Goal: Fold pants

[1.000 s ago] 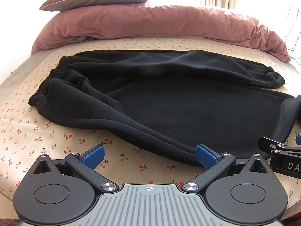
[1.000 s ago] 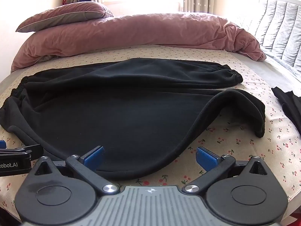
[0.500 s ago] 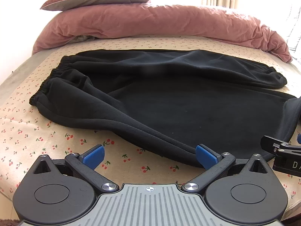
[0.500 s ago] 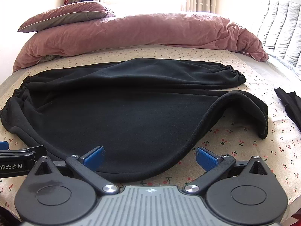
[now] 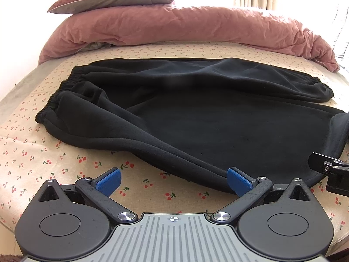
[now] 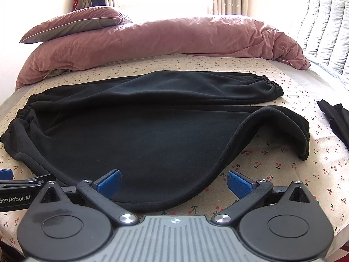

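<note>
Lying flat on bed sheet (image 5: 65, 166): black pants (image 5: 196, 118); jaws apart

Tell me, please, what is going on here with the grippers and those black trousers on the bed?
A person holds two grippers over a pair of black sweatpants spread on the cherry-print bedsheet. The left gripper and the right gripper are both open and hold nothing, sitting just short of the near edge of the pants. Both legs lie side by side, the near cuff curled over. No fold is made yet.
</note>
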The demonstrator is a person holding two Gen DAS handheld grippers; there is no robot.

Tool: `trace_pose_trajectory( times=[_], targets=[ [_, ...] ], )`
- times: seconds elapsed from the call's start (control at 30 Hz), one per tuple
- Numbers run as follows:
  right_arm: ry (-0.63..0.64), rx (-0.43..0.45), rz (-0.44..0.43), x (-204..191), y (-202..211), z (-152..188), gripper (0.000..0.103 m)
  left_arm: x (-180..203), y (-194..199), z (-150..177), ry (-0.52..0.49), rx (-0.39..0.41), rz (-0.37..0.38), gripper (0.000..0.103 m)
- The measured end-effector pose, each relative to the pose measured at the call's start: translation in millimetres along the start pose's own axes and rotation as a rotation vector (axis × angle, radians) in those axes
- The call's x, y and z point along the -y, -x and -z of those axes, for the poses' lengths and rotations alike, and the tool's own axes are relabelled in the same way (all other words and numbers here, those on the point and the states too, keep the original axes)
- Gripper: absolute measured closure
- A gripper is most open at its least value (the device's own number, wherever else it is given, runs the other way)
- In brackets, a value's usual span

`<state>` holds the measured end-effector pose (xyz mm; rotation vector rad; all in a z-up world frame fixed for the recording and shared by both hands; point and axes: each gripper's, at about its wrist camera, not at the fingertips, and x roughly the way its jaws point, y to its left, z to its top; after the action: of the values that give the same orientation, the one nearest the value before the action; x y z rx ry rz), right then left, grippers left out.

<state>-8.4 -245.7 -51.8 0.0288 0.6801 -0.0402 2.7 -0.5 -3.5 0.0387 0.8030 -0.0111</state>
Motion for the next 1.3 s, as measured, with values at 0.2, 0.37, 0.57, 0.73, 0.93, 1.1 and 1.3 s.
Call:
trace_pose_trajectory(
  times=[0.2, 0.37, 0.57, 0.73, 0.93, 1.1, 1.3],
  targets=[
    [-0.002, -0.002, -0.005, 1.3, -0.8, 1.3, 0.0, 1.1, -0.1, 0.1, -0.002, 0.0, -0.002, 0.0],
    [-0.004, 0.003, -0.009, 3.8, 0.3, 2.6, 0.0, 1.9, 0.0, 0.3, -0.001, 0.002, -0.005, 0.0],
    [-0.004, 0.0, -0.011, 4.5, -0.5, 2.6, 0.0, 2.1, 0.5, 0.5, -0.001, 0.003, -0.005, 0.0],
    [-0.005, -0.001, -0.012, 4.6, -0.4, 2.4, 0.0, 1.6, 0.8, 0.5, 0.001, 0.004, -0.006, 0.0],
    [-0.006, -0.002, -0.011, 5.5, -0.3, 2.9, 0.0, 1.4, 0.9, 0.4, 0.001, 0.005, -0.006, 0.0],
    [-0.006, -0.001, -0.011, 5.7, -0.5, 3.1, 0.0, 1.6, 0.8, 0.7, 0.001, 0.004, -0.006, 0.0],
    [-0.006, -0.001, -0.012, 6.3, -0.5, 3.4, 0.0, 1.5, 1.1, 0.7, 0.001, 0.004, -0.007, 0.0]
  ],
)
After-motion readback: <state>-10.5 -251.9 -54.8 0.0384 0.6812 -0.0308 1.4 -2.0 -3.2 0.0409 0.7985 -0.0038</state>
